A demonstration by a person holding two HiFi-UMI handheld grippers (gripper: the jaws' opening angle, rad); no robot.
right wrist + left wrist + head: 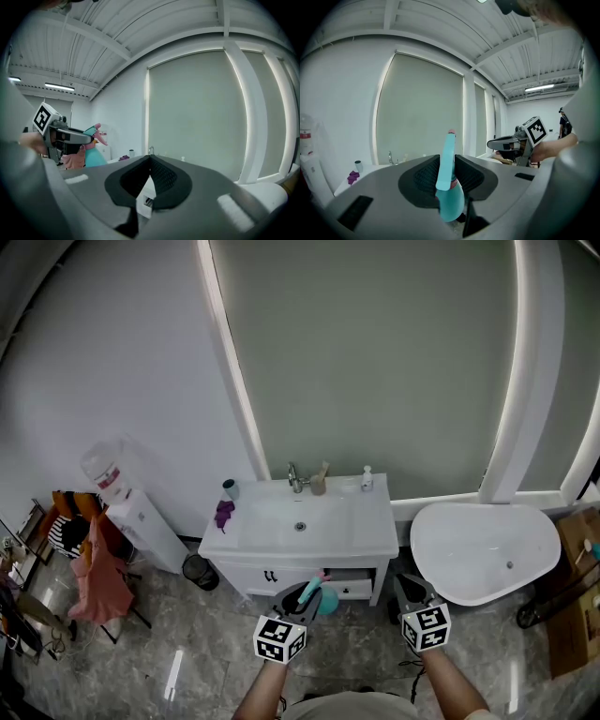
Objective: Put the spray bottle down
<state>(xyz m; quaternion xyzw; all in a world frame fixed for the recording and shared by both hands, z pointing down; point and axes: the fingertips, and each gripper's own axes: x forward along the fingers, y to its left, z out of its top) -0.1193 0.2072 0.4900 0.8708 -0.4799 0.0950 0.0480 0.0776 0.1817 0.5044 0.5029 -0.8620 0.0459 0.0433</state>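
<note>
A teal spray bottle (319, 596) with a pink trigger is clamped between the jaws of my left gripper (300, 596), low in the head view in front of the white vanity (367, 531). In the left gripper view the bottle (450, 187) stands upright between the dark pads, its neck rising above my left gripper (447, 161). My right gripper (410, 587) hovers to the right at about the same height. In its own view my right gripper (150, 160) has its jaw tips meeting, with nothing held. The bottle (93, 152) also shows at the left there.
On the vanity top are a faucet (294, 476), a dark cup (230, 488), a purple cloth (224, 513) and a small white bottle (367, 478). A white bathtub (483, 549) is at the right. A water dispenser (131, 507), a bin (197, 570) and hanging clothes (94, 568) are at the left.
</note>
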